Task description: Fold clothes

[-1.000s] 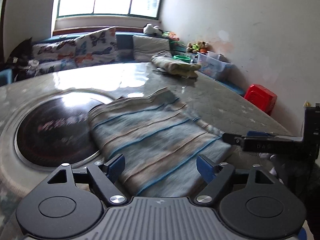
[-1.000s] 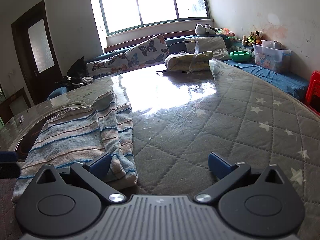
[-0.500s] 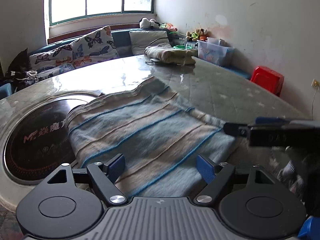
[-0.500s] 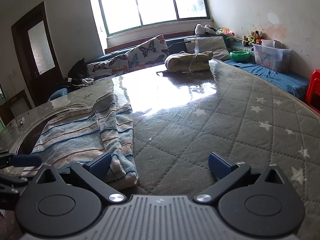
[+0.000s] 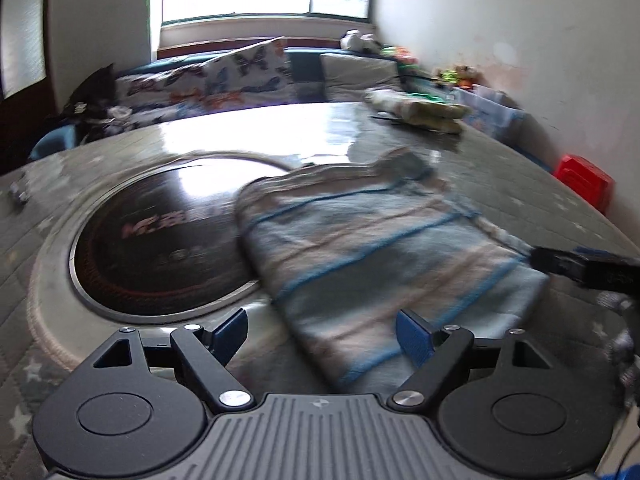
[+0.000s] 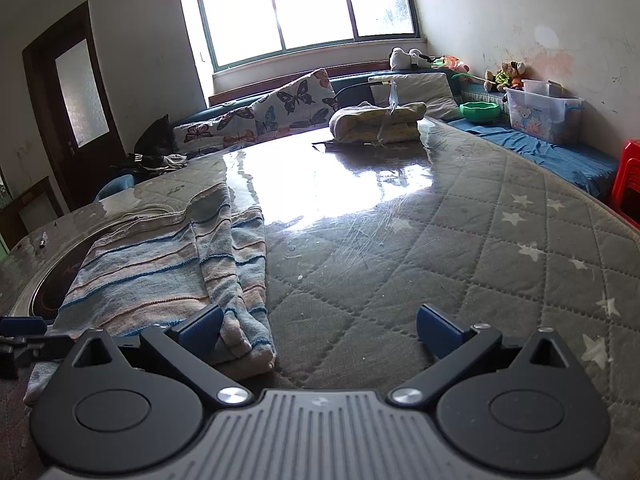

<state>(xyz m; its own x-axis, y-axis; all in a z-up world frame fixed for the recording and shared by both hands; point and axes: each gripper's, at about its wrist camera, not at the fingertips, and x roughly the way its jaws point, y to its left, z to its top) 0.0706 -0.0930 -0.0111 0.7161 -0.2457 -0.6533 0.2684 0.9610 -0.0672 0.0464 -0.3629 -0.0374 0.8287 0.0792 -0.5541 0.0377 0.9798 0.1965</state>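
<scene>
A blue, beige and grey striped garment (image 5: pixel 372 252) lies folded lengthwise on the round table, also seen in the right wrist view (image 6: pixel 168 268). My left gripper (image 5: pixel 322 332) is open and empty, hovering just above the garment's near left corner. My right gripper (image 6: pixel 320 326) is open and empty at the garment's near right corner, its left finger (image 6: pixel 202 326) beside the folded edge. The right gripper's finger (image 5: pixel 576 266) shows in the left wrist view at the right; the left gripper's finger (image 6: pixel 22 326) shows at the right wrist view's left edge.
The table has a quilted star cover (image 6: pixel 500 248) under glossy plastic and a dark round inset (image 5: pixel 160 248) partly under the garment. A folded yellow-beige bundle (image 6: pixel 380 122) lies at the far side. Cushioned bench, plastic bin (image 6: pixel 544 116) and red stool (image 5: pixel 584 184) stand beyond.
The left wrist view has swung left and is motion-blurred; the garment now sits more to its right. The right gripper has barely moved. Both stay open.
</scene>
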